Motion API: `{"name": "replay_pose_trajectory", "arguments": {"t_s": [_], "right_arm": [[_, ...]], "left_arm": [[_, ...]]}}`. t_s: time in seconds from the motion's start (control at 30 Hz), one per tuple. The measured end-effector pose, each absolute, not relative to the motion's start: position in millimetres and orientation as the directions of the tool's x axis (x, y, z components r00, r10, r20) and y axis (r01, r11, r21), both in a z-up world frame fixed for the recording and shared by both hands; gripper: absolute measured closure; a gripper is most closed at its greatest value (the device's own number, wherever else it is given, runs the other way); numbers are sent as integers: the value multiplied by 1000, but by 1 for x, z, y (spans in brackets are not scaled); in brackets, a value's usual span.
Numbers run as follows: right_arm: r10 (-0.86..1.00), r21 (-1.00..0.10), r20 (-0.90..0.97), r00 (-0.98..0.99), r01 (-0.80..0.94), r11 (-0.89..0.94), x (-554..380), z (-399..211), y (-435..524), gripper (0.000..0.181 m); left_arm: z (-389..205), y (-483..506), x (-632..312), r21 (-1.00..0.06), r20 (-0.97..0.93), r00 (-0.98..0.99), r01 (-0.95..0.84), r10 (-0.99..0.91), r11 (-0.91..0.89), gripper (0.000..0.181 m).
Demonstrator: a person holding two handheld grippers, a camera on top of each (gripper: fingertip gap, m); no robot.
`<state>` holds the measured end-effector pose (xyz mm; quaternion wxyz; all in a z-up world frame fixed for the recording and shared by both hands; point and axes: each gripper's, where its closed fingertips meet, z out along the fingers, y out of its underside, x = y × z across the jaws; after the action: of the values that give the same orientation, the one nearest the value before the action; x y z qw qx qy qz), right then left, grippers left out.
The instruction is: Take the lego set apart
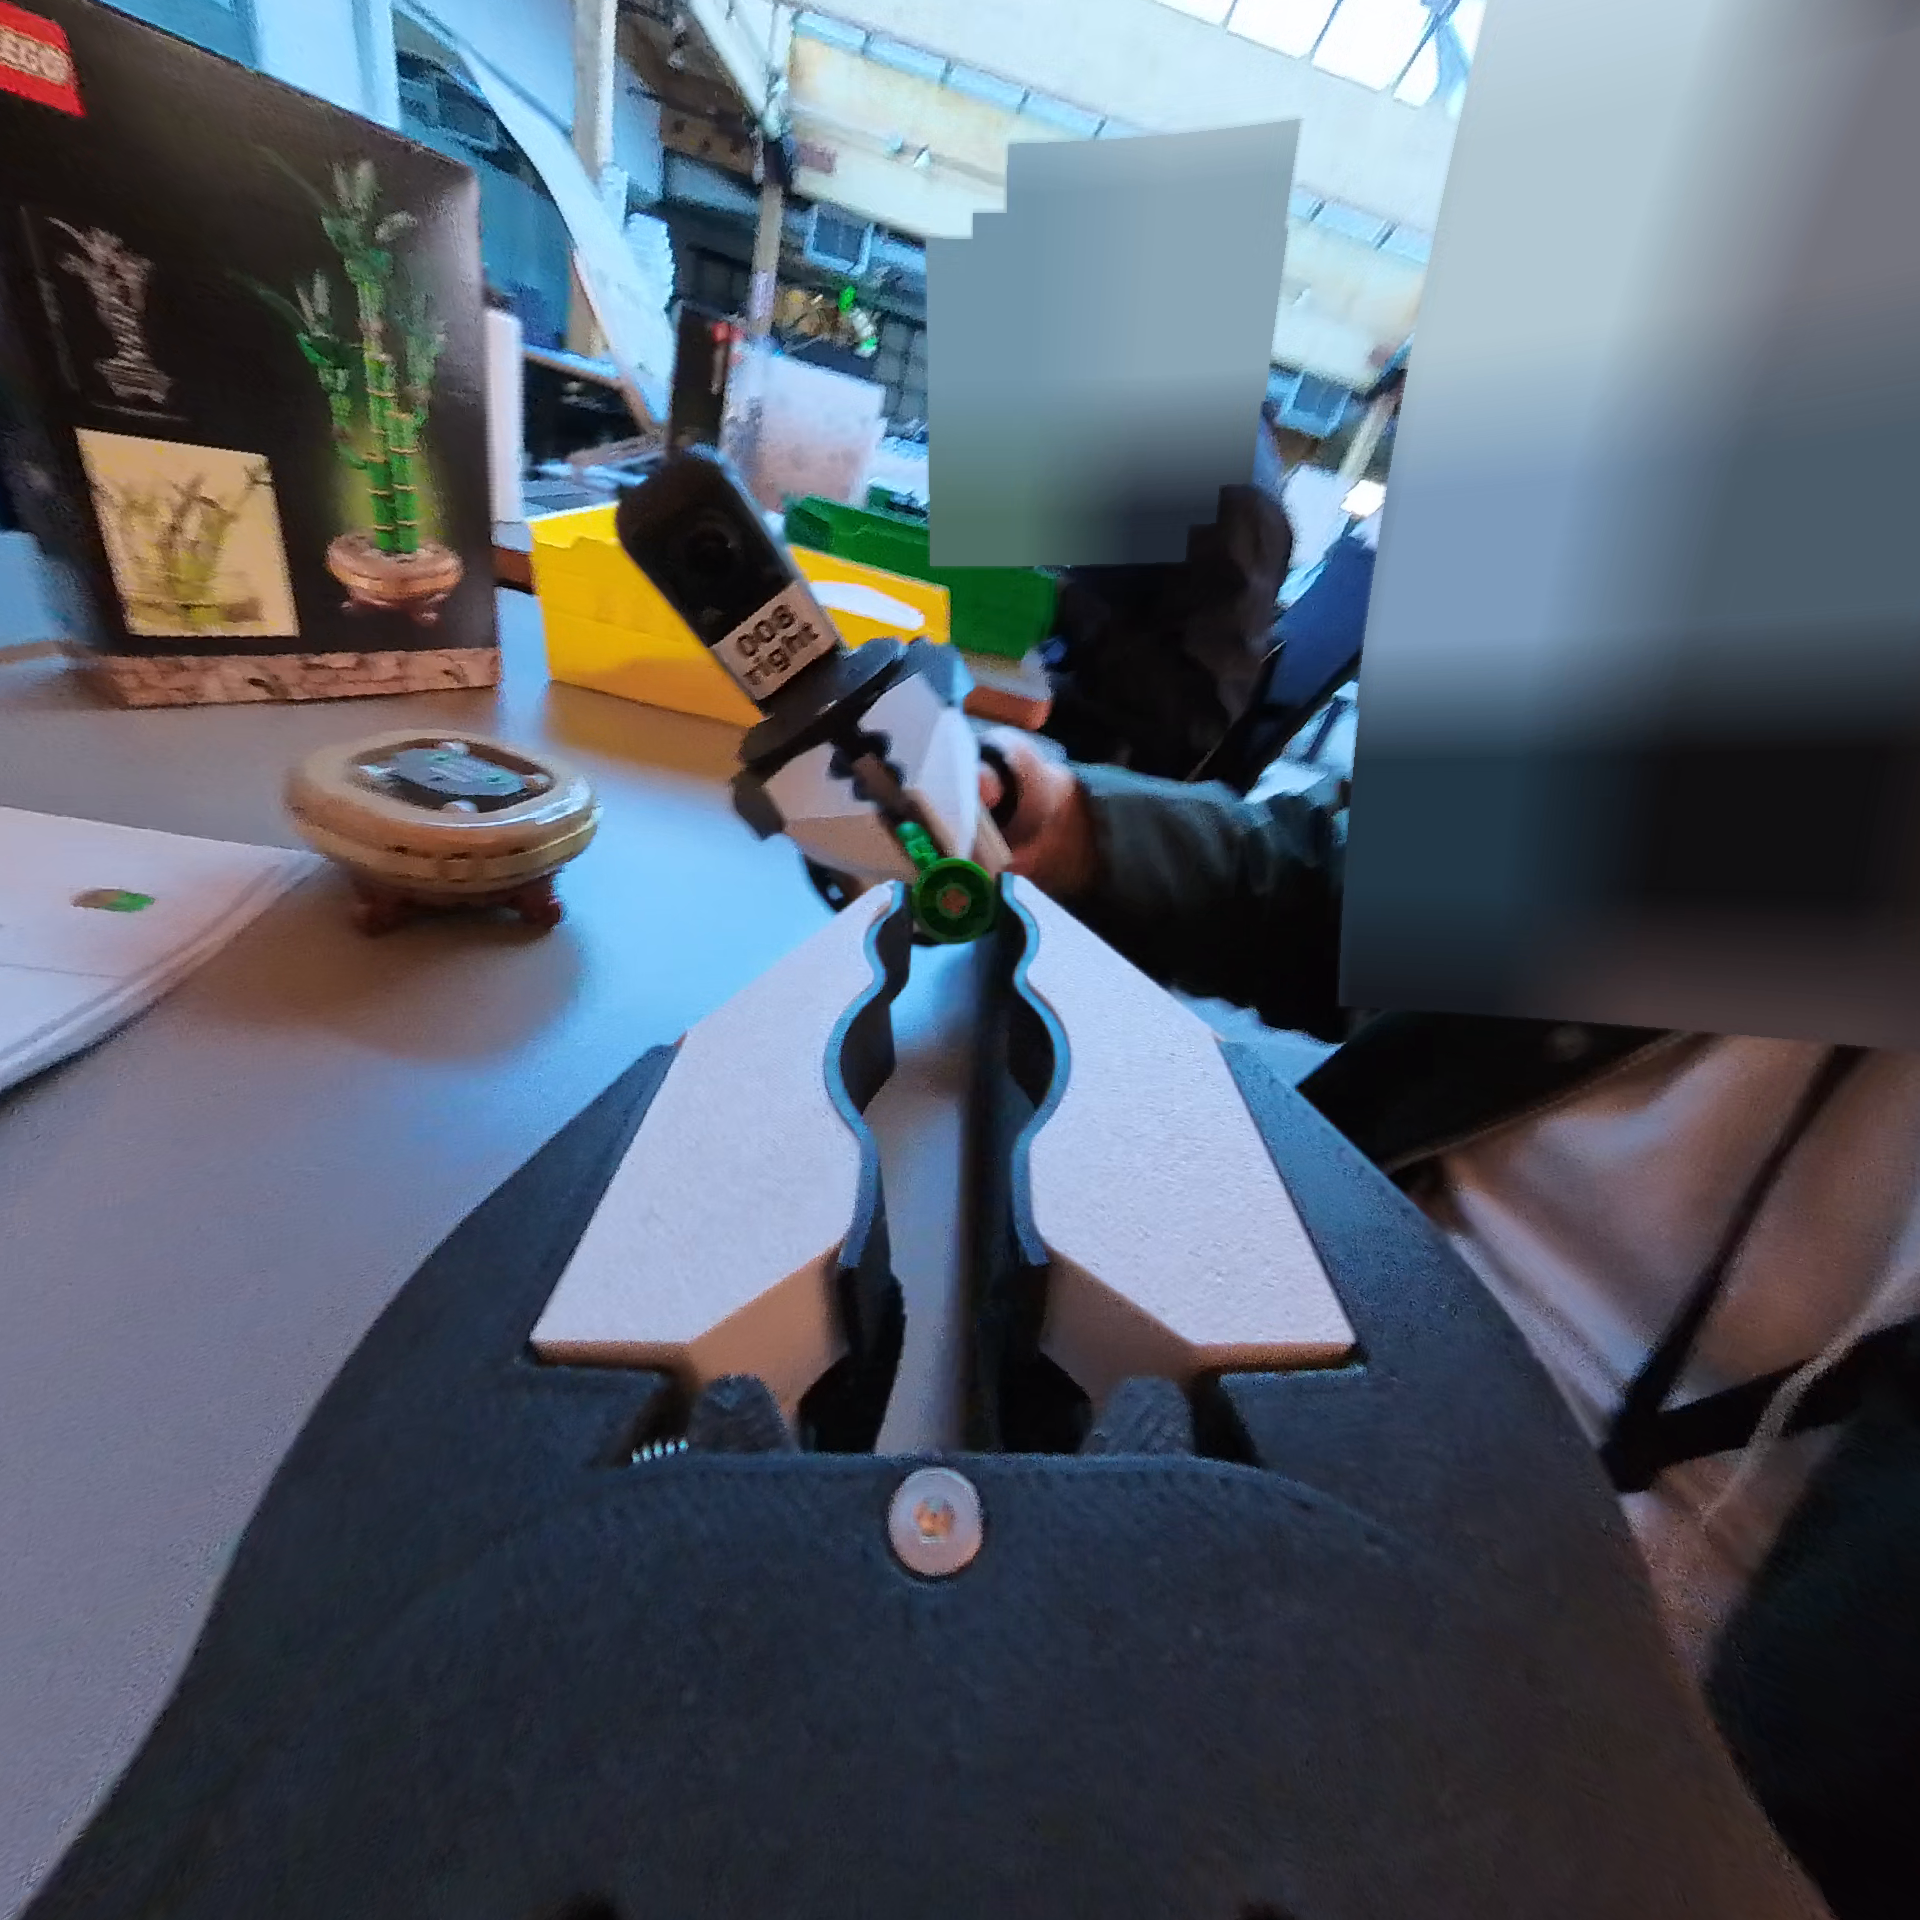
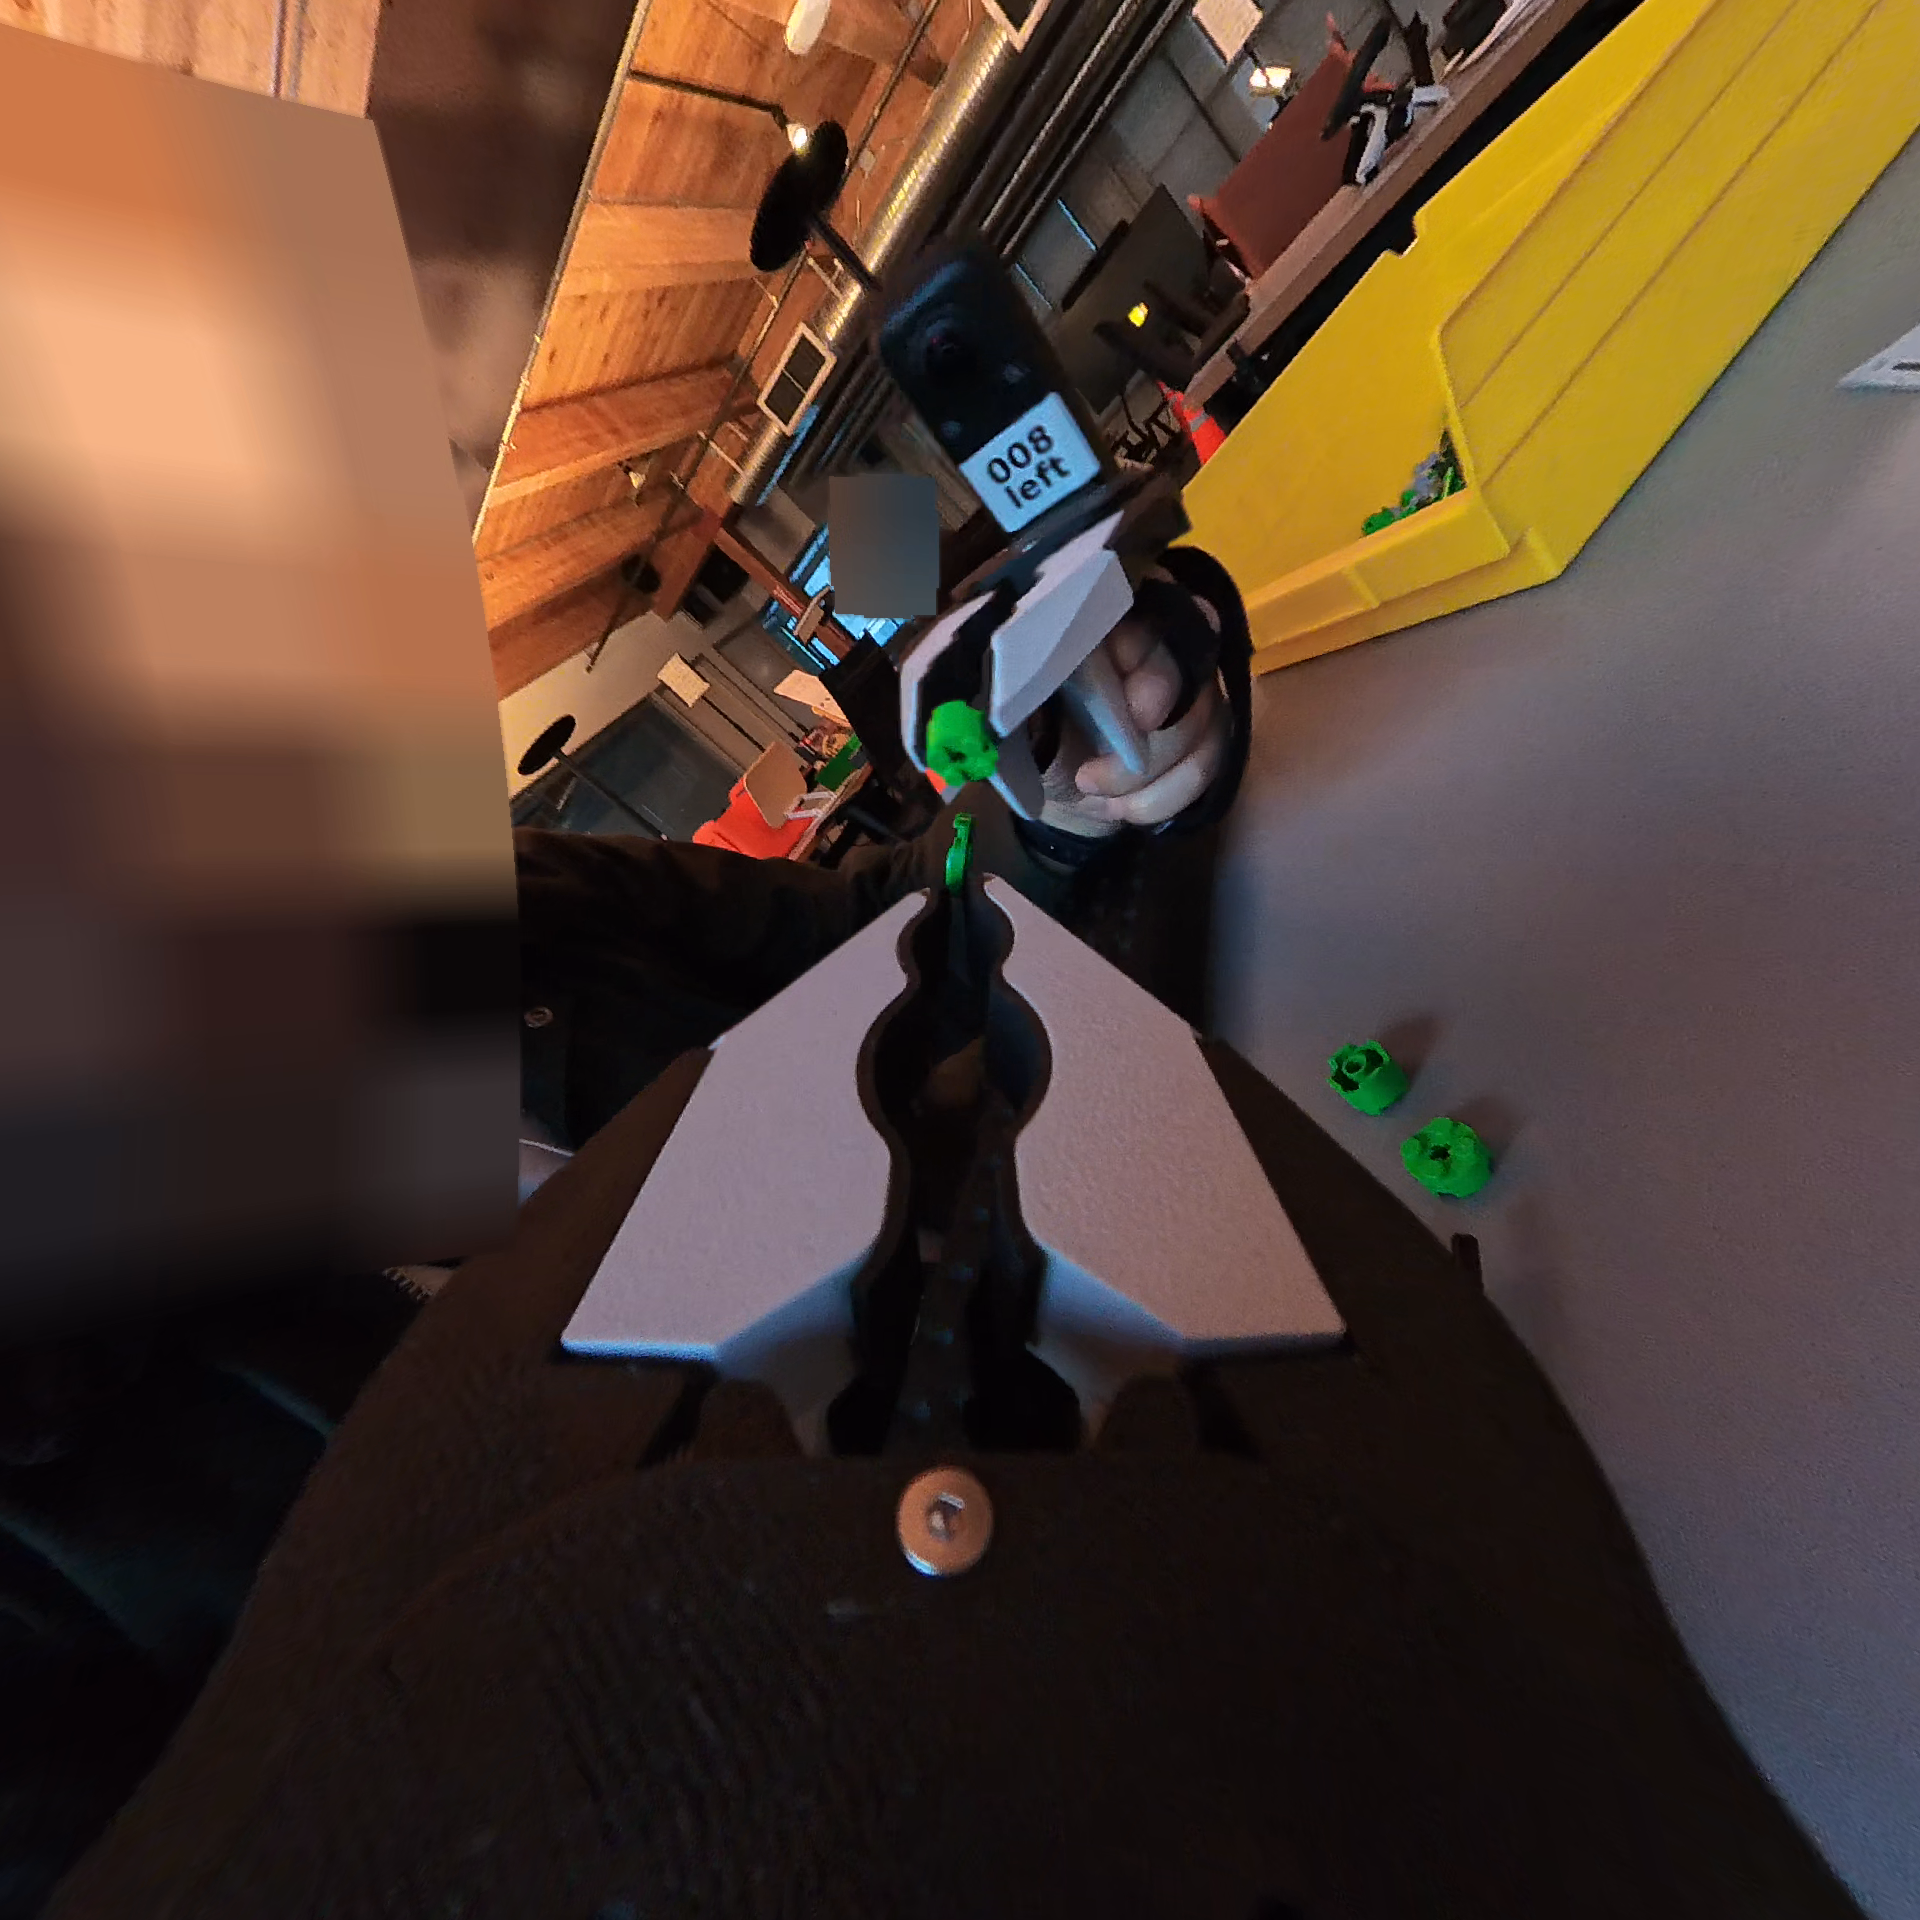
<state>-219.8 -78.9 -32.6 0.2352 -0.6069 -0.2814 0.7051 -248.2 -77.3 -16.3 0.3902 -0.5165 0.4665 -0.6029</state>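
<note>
My left gripper (image 1: 951,920) is shut on a green round lego brick (image 1: 948,900) at its fingertips, held in the air over the grey table (image 1: 312,1091). My right gripper (image 2: 961,899) is shut on a thin green stem piece (image 2: 960,842). The two grippers face each other closely. In the right wrist view the round brick (image 2: 961,743) and the stem stand a small gap apart. The right gripper also shows in the left wrist view (image 1: 920,847), held by a hand. The tan lego pot base (image 1: 442,816) stands on the table to the left.
Two loose green round bricks (image 2: 1366,1075) (image 2: 1444,1155) lie on the table. A yellow bin (image 2: 1455,416) with some lego pieces stands behind. The dark lego box (image 1: 249,416) is at the back left. A white booklet (image 1: 104,935) lies at the left edge. Tip to tip, the grippers are about 4 cm apart. It is some 20 cm from my right tips to the tan lego pot base (image 1: 442,816).
</note>
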Motion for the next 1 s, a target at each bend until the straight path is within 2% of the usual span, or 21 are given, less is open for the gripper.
{"name": "replay_pose_trajectory", "arguments": {"t_s": [0.1,0.37,0.43,0.47,0.53,0.6,0.67,0.73,0.77,0.83,1.0], "right_arm": [[672,-679,-726,-145,-6,-734,-217,-32,-76,179],[676,-682,-728,-114,25,-731,-217,-40,-76,179],[678,-684,-727,-104,29,-729,-216,-42,-75,179],[681,-686,-726,-98,32,-727,-216,-43,-75,179],[683,-688,-724,-92,30,-725,-215,-44,-74,179],[683,-687,-725,-87,27,-726,-214,-44,-73,179],[681,-685,-728,-83,26,-728,-213,-45,-72,179],[674,-677,-735,-80,27,-735,-214,-47,-70,179],[673,-676,-736,-79,30,-736,-214,-48,-70,179],[676,-680,-733,-73,37,-733,-215,-49,-70,179],[679,-682,-731,-66,38,-730,-214,-49,-70,179]], "left_arm": [[0,-81,-256,-925,349,-269,53,-898,-375,168],[34,-85,-281,-833,401,-456,179,-795,-524,168],[35,-79,-283,-820,415,-445,193,-793,-538,168],[30,-74,-280,-849,402,-374,189,-836,-493,168],[6,-59,-269,-966,228,-88,102,-970,-237,168],[-18,-43,-266,-989,-107,165,-117,-981,88,167],[-44,-10,-276,-860,-448,354,-422,-821,287,167],[-65,13,-288,-659,-688,355,-670,-633,342,167],[-74,17,-289,-596,-734,325,-729,-596,337,167],[-89,18,-285,-547,-746,282,-776,-604,313,167],[-96,21,-287,-562,-717,299,-782,-630,269,167]]}}
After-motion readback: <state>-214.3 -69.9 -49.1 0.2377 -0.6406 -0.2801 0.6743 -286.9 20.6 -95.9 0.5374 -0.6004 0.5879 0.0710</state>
